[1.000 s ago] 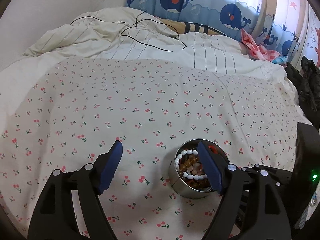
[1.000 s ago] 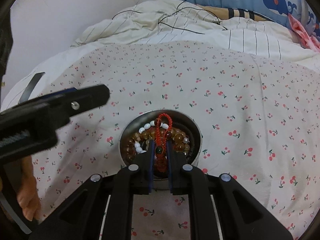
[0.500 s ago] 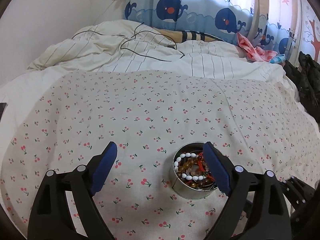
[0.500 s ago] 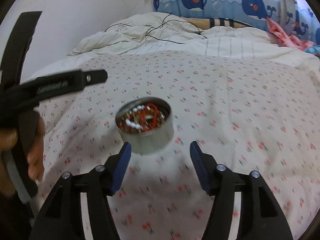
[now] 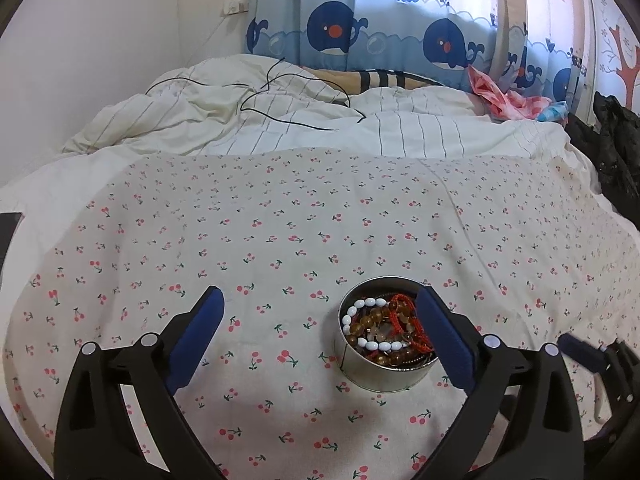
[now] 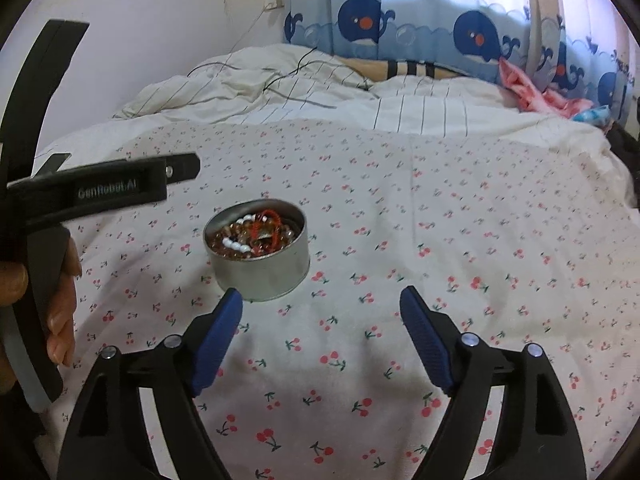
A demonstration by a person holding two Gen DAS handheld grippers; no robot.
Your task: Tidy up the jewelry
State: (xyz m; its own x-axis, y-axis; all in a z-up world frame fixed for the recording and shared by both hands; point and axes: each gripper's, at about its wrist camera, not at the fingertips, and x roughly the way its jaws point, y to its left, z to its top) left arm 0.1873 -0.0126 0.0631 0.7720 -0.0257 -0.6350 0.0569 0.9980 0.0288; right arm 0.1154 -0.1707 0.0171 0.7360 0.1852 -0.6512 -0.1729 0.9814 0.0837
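1. A round metal tin (image 5: pixel 382 364) sits on the bed, on a white sheet with little red cherries (image 5: pixel 280 240).
2. The tin is full of jewelry. There is a string of white beads (image 5: pixel 370 326), some brown beads (image 5: pixel 366 322) and a red cord (image 5: pixel 404 320), all mixed up together inside.
3. In the left wrist view the tin is low down, at about 5 o'clock from the middle of the picture.
4. The left gripper (image 5: pixel 320 320) has blue pads, and its jaws are opening wide. Nothing is between them but the sheet.
5. The right blue pad of the left gripper is in front of the tin's right edge. I cannot tell if it touches the tin.
6. In the right wrist view the tin (image 6: pixel 260 256) is at about 9 o'clock from the middle, a bit to the left.
7. The right gripper (image 6: pixel 322 312) has blue pads too. Its jaws are opening, and nothing is between them but the sheet.
8. The tin is just past the left blue pad of the right gripper, at about 11 o'clock from it, not in between the jaws.
9. At the left edge of the right wrist view, a person's hand (image 6: pixel 60 304) holds the black handle of the other gripper.
10. Far back, at 12 o'clock, there is a white striped blanket (image 5: pixel 320 120) with a thin black cable (image 5: pixel 292 116) on it.
11. Behind the bed hangs a blue curtain with whales (image 5: pixel 380 36).
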